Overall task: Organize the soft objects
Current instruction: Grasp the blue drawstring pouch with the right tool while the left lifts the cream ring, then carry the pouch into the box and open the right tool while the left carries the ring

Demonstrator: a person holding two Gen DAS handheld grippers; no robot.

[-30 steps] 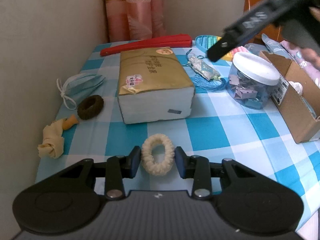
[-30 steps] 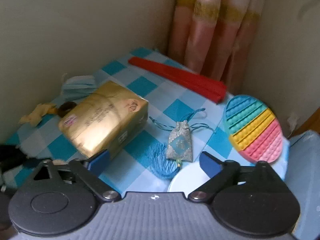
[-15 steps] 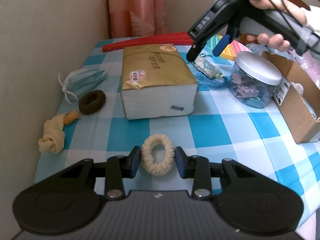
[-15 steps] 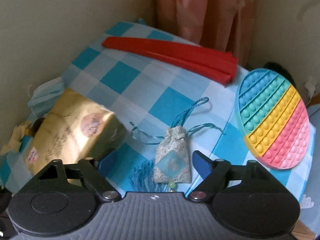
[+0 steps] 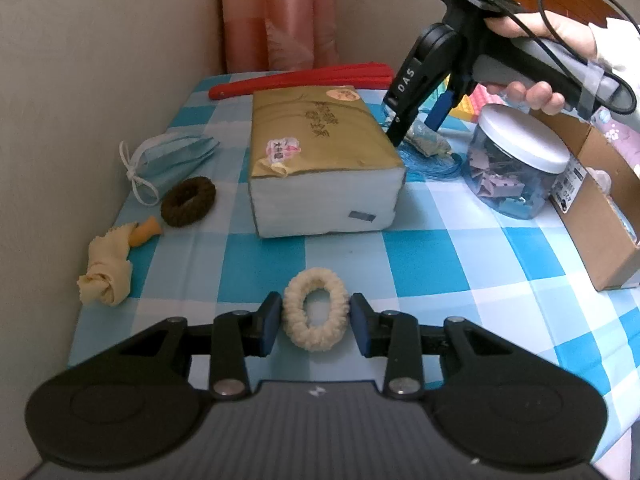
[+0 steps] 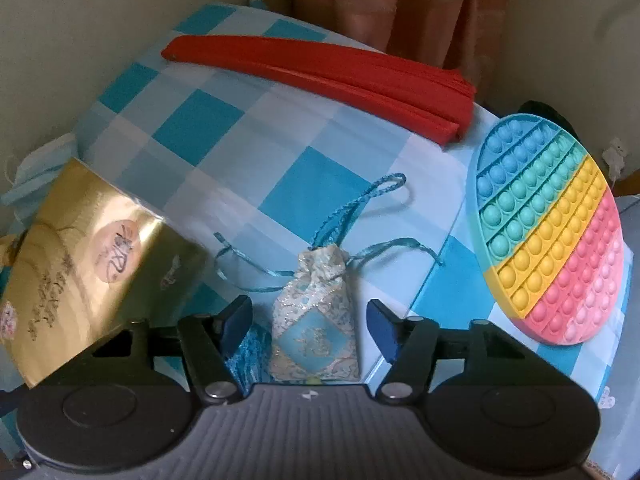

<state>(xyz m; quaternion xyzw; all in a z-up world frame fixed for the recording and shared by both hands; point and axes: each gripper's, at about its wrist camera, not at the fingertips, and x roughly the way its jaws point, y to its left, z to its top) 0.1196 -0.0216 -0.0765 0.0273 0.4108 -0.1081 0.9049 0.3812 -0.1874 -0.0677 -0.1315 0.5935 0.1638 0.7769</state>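
Blue-and-white checked cloth (image 5: pixel 440 256) covers a table pushed into a corner, with pink curtains (image 5: pixel 280 12) behind it. On the near part of the cloth lies a cream scrunchie (image 5: pixel 316 309), and the left gripper (image 5: pixel 316 322) has its two fingers spread on either side of it, close to the ring but not visibly squeezing it; it looks placed there so that the ring can be pinched next. Further back, the right gripper (image 6: pixel 310 328) points down at a small brocade sachet (image 6: pixel 314 320) that lies between the gold tissue pack (image 5: pixel 320 152) and the plastic jar (image 5: pixel 520 168). Its fingers are also spread, one on each side of the pouch, not yet closed. A brown scrunchie (image 5: pixel 188 207), a face mask (image 5: pixel 172 160) and a yellow cloth (image 5: pixel 108 276) wait near the left wall, and a cardboard box (image 5: pixel 600 240) stands open at the right, probably the place for the soft things.
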